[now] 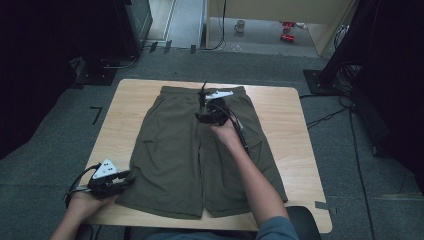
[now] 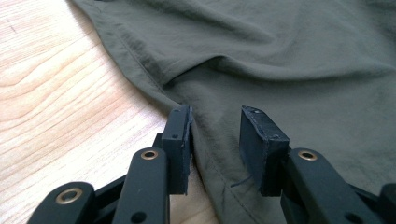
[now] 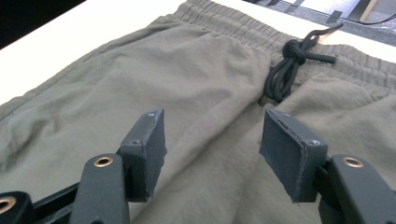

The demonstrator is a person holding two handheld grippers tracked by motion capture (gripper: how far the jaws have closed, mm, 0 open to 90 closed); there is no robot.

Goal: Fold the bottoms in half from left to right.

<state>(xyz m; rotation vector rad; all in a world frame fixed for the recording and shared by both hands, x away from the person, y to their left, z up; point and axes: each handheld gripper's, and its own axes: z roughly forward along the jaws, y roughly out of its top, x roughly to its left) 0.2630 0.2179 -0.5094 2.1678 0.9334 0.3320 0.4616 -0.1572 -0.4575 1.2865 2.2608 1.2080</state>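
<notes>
Grey carpet rings our worktop (image 1: pixel 295 125); shorts (image 1: pixel 170 150) run lengthwise from near to far edge; left claw (image 2: pixel 215 140) straddles their near-left hem, pads apart; right claw (image 3: pixel 212 149), open, hovers near the drawstring (image 3: pixel 287 65).

The shorts (image 1: pixel 195 150) are plain olive green, with a black drawstring (image 3: pixel 287 70). The table (image 1: pixel 290 130) is pale wood with visible grain. Both grippers have black jaws; the floor (image 1: pixel 360 165) is grey.
</notes>
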